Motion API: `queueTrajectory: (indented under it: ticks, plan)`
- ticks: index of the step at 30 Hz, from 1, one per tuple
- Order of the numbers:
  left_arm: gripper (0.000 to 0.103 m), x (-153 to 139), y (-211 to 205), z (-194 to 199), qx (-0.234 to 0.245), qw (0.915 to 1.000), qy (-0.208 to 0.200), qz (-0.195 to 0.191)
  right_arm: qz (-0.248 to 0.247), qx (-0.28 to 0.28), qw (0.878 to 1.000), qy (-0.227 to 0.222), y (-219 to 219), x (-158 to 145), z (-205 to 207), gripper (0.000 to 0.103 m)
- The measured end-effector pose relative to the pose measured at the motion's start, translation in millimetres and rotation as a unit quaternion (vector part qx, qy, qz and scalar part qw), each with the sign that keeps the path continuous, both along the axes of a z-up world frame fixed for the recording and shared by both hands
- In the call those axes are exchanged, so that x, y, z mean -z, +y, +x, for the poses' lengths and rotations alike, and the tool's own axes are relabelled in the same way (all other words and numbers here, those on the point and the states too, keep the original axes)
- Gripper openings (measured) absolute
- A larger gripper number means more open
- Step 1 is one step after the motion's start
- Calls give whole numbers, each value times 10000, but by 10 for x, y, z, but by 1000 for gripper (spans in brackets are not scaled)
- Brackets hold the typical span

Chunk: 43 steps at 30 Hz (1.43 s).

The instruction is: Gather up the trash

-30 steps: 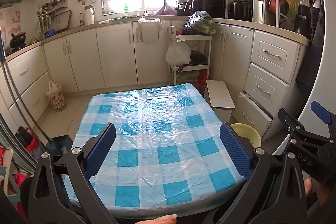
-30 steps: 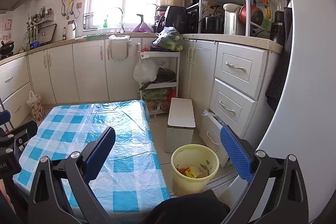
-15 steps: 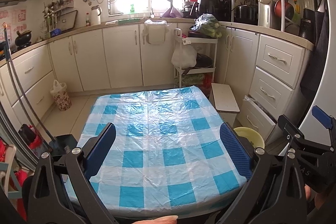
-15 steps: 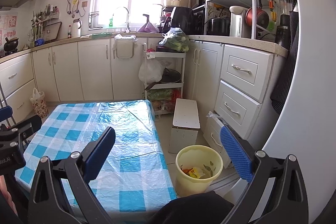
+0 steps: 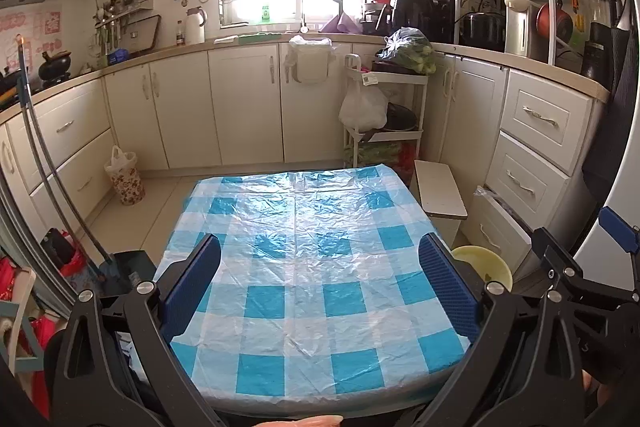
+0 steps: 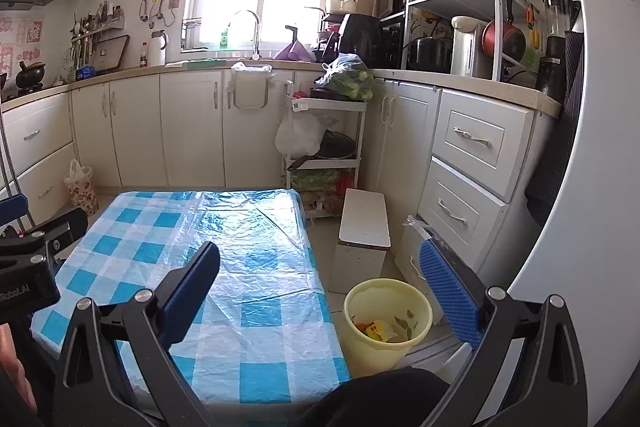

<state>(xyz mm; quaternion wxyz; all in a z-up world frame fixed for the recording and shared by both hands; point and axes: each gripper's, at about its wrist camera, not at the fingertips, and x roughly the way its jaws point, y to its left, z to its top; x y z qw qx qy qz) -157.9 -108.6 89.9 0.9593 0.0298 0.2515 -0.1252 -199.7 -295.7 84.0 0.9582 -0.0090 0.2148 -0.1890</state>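
While both jaws gape empty, crinkled checked plastic [image 5: 312, 267] covers the table beside a round yellow bin [image 6: 386, 323].

Bin [image 6: 386, 323] stands on the floor, just right of the worktop [image 6: 224, 267]; it holds scraps, possibly wrappers. Stool [image 6: 364, 223] stands behind the bin. Shelf cart [image 6: 324, 143] stands beyond the stool, against the cabinets.

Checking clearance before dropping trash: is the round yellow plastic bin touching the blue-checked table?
Apart. The right wrist view shows floor between the yellow bin and the table's cloth edge.
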Motion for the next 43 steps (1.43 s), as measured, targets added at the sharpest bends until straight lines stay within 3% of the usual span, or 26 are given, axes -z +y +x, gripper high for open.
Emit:
queueTrajectory:
  ticks: [20,28,32,35,43]
  plan:
    - [96,37,81,18,-110,9999,39,-65,-3,-156,9999,-12,95,8,42,96]
    - [96,220,342,277,44,9953,757,-608,-107,-345,9993,30,269,16,171,96]
    - [96,163,510,334,-153,9984,416,-351,-119,-446,9989,108,348,26,291,96]
    - [96,152,640,483,-240,9986,401,-237,-113,-539,9982,250,400,93,444,96]
    - [96,511,986,1168,-761,9894,1189,-332,63,-837,9930,836,479,434,1095,96]
